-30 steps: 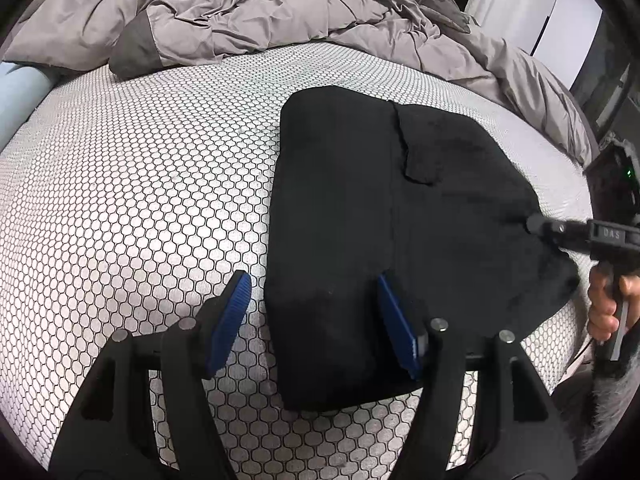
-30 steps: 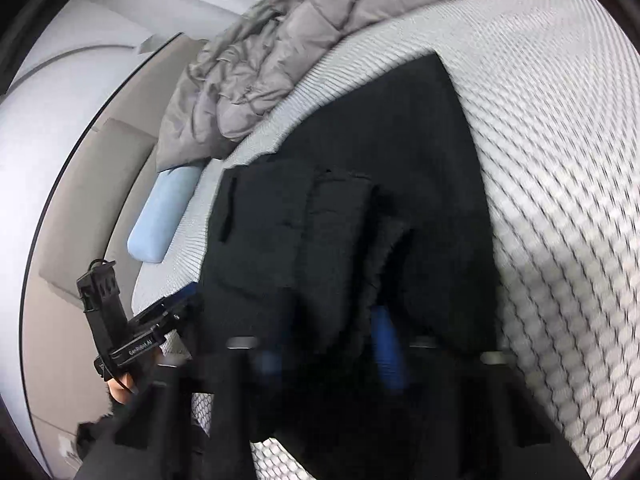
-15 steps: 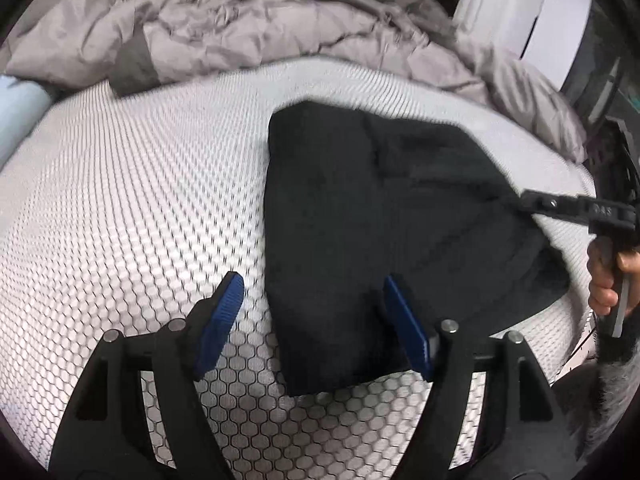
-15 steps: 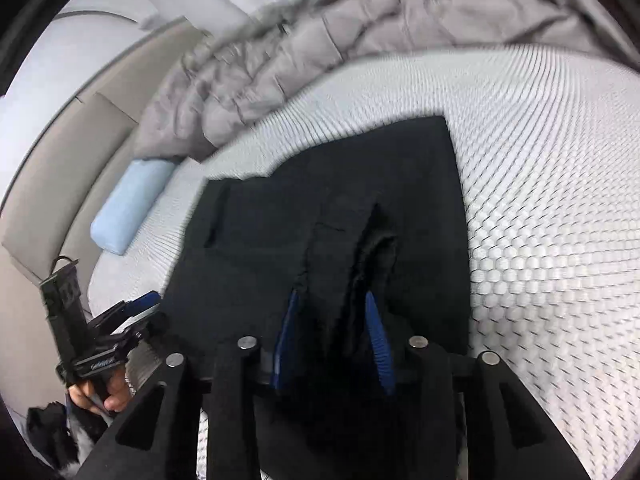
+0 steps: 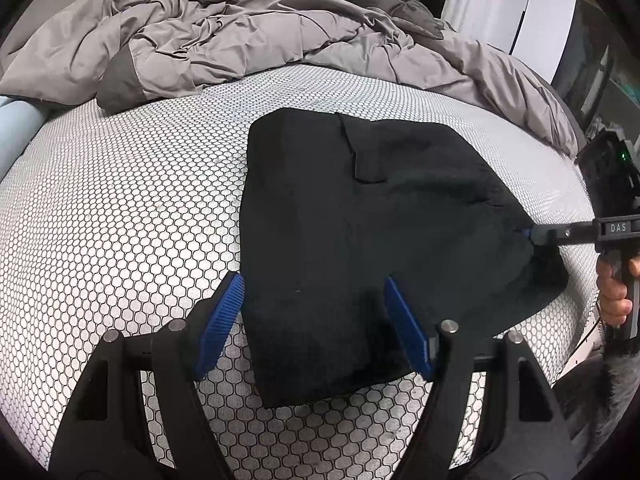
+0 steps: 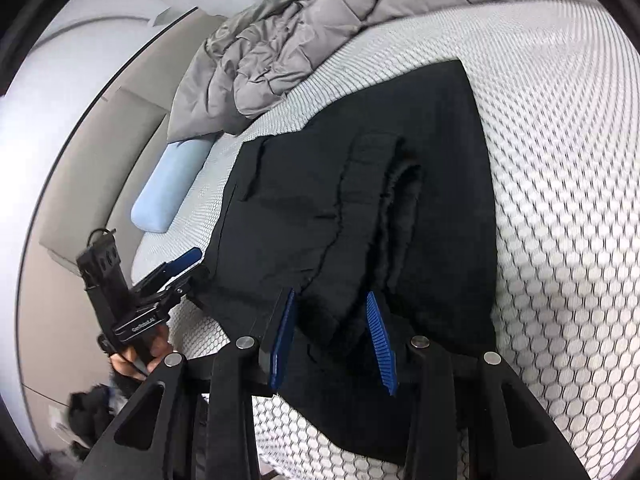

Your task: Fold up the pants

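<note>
Black pants (image 5: 360,232) lie folded into a compact stack on the bed (image 5: 120,208). Left tool (image 5: 314,320) is held wide open over the near edge, nothing gripped. Right tool (image 6: 332,336) is part-open — a fabric fold sits loosely between its pads, judged just released so the stack stays flat.

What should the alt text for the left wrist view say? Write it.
Folded black pants lie on a bed's honeycomb-patterned sheet, with the open left gripper straddling their near end. The right gripper reaches in at the pants' right edge, and a rumpled grey duvet lies behind.
</note>
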Tool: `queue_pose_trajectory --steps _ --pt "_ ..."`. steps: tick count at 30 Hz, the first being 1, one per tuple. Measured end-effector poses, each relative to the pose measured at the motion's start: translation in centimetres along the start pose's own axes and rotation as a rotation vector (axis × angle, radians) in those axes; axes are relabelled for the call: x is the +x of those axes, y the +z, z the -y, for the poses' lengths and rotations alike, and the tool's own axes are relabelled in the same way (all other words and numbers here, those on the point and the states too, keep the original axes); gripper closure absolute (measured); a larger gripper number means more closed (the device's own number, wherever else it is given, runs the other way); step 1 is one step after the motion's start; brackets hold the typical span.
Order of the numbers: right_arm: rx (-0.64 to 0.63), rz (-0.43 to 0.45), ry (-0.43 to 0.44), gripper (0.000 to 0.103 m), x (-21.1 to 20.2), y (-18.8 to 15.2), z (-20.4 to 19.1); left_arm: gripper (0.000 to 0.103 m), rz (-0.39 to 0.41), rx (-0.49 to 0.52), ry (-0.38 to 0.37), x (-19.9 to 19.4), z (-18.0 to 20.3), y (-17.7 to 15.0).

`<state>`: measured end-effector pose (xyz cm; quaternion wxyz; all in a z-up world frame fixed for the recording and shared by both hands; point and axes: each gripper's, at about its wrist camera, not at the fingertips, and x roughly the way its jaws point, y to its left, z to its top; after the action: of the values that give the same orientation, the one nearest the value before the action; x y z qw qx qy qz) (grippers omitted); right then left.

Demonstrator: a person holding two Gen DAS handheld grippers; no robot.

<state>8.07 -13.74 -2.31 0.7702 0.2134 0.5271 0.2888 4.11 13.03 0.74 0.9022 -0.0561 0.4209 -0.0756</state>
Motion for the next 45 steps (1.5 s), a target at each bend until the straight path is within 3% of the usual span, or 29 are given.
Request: queue_pose_trajectory --steps 5,7,11,16,21,24,25,26,28,32,35,36,38,40,43,45 --pt "0.006 0.008 0.100 0.062 0.6 0.2 0.6 0.033 -0.019 0.004 0.008 0.5 0.0 0.3" --pt "0.019 0.023 0.095 0.065 1.4 0.6 0.6 0.033 -0.014 0.015 0.014 0.5 0.2 0.4" --pt "-0.060 0.058 0.029 0.093 0.9 1.1 -1.3 0.033 -0.012 0.006 0.015 0.6 0.2 0.6" --pt "-0.191 0.099 -0.014 0.097 -2.6 -1.1 -4.2 0.033 -0.014 -0.017 0.013 0.5 -0.6 0.6" --pt "-0.166 0.005 -0.151 0.096 -0.2 -2.1 -2.1 0.033 -0.047 -0.003 0.045 1.5 -0.6 0.5" --pt "-0.063 0.022 -0.083 0.088 -1.5 -1.4 -0.5 0.033 -0.044 -0.003 0.044 1.5 -0.4 0.5" --pt "-0.052 0.056 -0.055 0.077 -2.2 -1.3 -0.3 0.033 -0.046 -0.002 0.044 1.6 -0.4 0.5" --pt "-0.044 0.074 -0.036 0.058 -2.6 -1.1 -0.1 0.033 -0.048 -0.002 0.044 1.7 -0.4 0.5" --pt "-0.011 0.083 0.011 0.044 -2.4 -0.9 0.5 0.033 -0.049 -0.002 0.043 1.8 -0.4 0.4" --pt "0.056 0.019 0.033 0.044 0.5 -0.3 1.9 0.033 -0.048 0.000 0.046 1.8 -0.2 0.4" --pt "0.058 0.018 0.052 0.043 1.8 0.7 1.7 0.033 -0.048 -0.006 0.046 1.8 -0.1 0.4" --pt "0.042 0.013 0.034 0.043 2.1 1.0 1.2 0.033 -0.049 -0.010 0.044 1.8 -0.1 0.4" --pt "-0.015 0.026 -0.006 0.072 1.8 1.0 0.1 0.033 -0.049 -0.017 0.041 1.8 -0.3 0.4" --pt "-0.077 0.042 0.010 0.084 1.1 0.6 -1.4 0.033 -0.047 -0.018 0.041 1.7 -0.5 0.4" --pt "-0.185 0.095 0.028 0.087 -1.2 -0.7 -4.3 0.033 -0.033 -0.016 0.030 1.1 -0.5 0.4" --pt "-0.211 0.107 -0.007 0.087 -2.0 -1.7 -5.0 0.033 -0.030 -0.012 0.036 0.9 -0.5 0.4"
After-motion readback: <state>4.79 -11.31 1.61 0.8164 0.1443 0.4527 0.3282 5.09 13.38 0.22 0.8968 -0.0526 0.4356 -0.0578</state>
